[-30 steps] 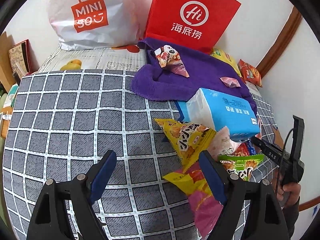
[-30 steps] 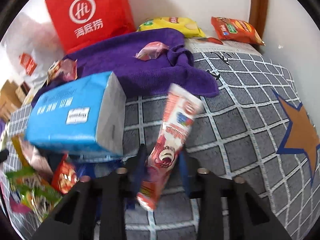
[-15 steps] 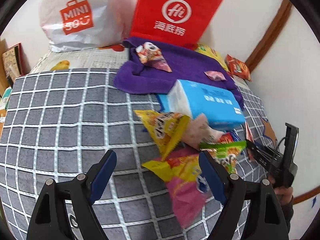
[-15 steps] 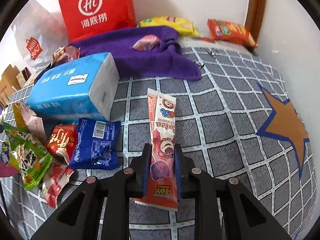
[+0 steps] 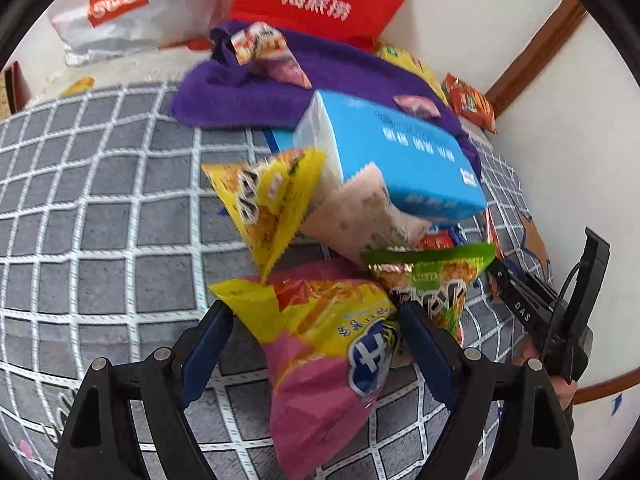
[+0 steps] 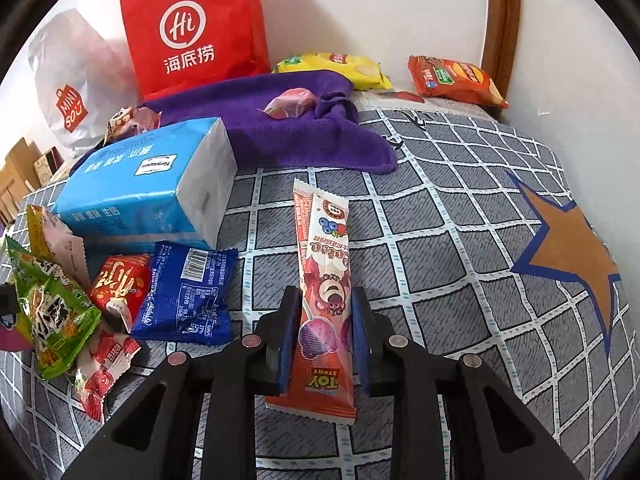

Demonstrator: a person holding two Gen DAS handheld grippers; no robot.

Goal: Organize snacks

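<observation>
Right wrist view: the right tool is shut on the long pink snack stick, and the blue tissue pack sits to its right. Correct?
Not quite. The right tool is shut on the long pink snack stick, but the blue tissue pack sits to its left, as the right wrist view shows.

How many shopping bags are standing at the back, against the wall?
2. The red bag stands against the wall behind the purple towel. The white Miniso bag is on its left. Nothing shows a third, though more could be out of view.
</observation>
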